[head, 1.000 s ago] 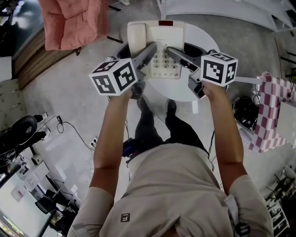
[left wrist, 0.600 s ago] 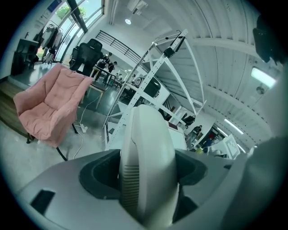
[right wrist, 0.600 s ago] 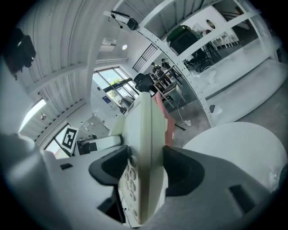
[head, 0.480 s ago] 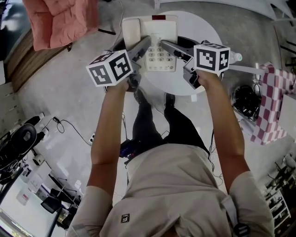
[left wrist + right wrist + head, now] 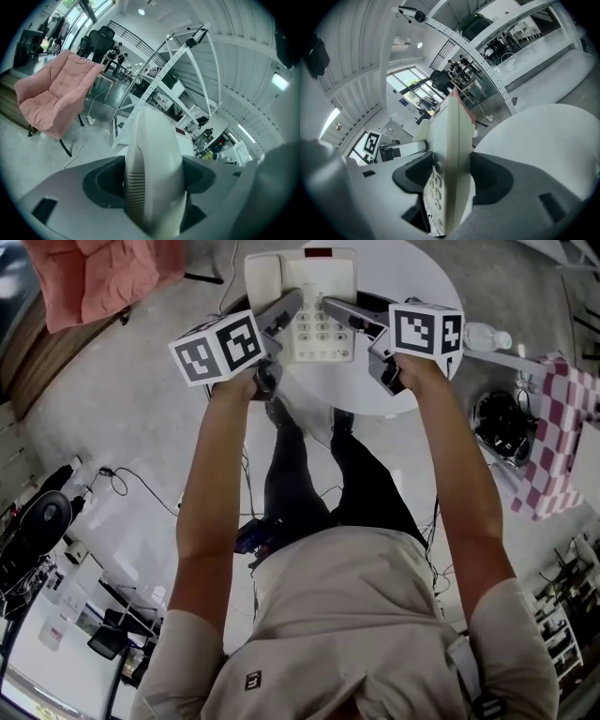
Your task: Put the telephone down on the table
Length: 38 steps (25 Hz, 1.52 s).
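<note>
Grey workshop floor fills the head view, with a pink armchair (image 5: 94, 273) at the upper left and a round white worktop (image 5: 417, 282) at the top. Over that worktop the telephone (image 5: 321, 306) is held, cream-coloured, keypad up, its handset (image 5: 264, 277) seated on the left side. It is pinched from both sides: the left tool (image 5: 289, 306) is clamped on the handset side, the right tool (image 5: 330, 307) on the keypad side. Whether the base touches the worktop cannot be told from above. Over to the left gripper view: the jaws are pressed onto the rounded handset, with the armchair seen behind. Now the right gripper view: the jaws are closed on the telephone's thin edge, keys (image 5: 433, 187) are shown beside one jaw, and the white worktop is spread just beyond. So the carry is judged nearly done; the set-down and the release of both tools are judged left. As for writing, no brand can be read on the telephone and the key print is too small. Only square markers are carried on the tool cubes (image 5: 217, 348), and a small shirt logo (image 5: 253, 679) is not legible.
</note>
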Each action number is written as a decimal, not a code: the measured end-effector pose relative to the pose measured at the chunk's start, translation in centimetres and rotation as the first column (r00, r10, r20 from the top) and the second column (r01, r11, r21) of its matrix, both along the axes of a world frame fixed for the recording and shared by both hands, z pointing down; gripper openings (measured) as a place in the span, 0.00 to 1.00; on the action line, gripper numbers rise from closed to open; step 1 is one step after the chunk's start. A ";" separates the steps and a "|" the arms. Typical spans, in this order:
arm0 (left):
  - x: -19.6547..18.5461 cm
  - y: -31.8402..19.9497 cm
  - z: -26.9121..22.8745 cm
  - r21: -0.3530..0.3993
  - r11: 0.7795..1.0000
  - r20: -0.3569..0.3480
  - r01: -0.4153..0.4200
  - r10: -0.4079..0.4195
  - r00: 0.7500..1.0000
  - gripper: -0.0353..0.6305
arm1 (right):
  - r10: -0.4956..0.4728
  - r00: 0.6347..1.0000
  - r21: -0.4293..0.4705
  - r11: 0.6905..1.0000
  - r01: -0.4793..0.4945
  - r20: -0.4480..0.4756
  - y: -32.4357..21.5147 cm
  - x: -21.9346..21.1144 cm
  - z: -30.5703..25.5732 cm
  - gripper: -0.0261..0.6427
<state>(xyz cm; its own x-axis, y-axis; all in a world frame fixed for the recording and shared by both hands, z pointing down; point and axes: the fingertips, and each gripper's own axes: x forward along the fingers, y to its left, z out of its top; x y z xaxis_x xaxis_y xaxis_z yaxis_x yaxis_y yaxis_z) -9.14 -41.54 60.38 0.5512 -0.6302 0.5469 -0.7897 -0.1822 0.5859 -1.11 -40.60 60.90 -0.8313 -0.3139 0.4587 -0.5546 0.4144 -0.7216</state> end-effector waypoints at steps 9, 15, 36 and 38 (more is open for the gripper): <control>-0.4 -0.8 5.6 -0.067 0.998 -0.020 0.012 -0.013 1.000 0.56 | -0.006 0.999 -0.050 0.999 0.005 -0.035 -0.9 -0.4 5.3 0.41; -0.2 -1.6 8.8 -0.103 0.995 -0.032 0.012 -0.015 0.999 0.56 | 0.009 0.999 -0.068 0.998 -0.012 -0.051 -1.8 -0.2 8.3 0.41; 0.2 -2.5 15.2 -0.196 0.980 -0.055 0.022 -0.033 0.998 0.56 | 0.034 0.997 -0.114 0.993 -0.042 -0.070 -2.8 0.3 15.0 0.42; 0.2 -2.4 15.2 -0.193 0.981 -0.043 0.020 -0.029 0.999 0.56 | 0.034 0.997 -0.115 0.992 -0.042 -0.066 -2.8 0.3 15.1 0.43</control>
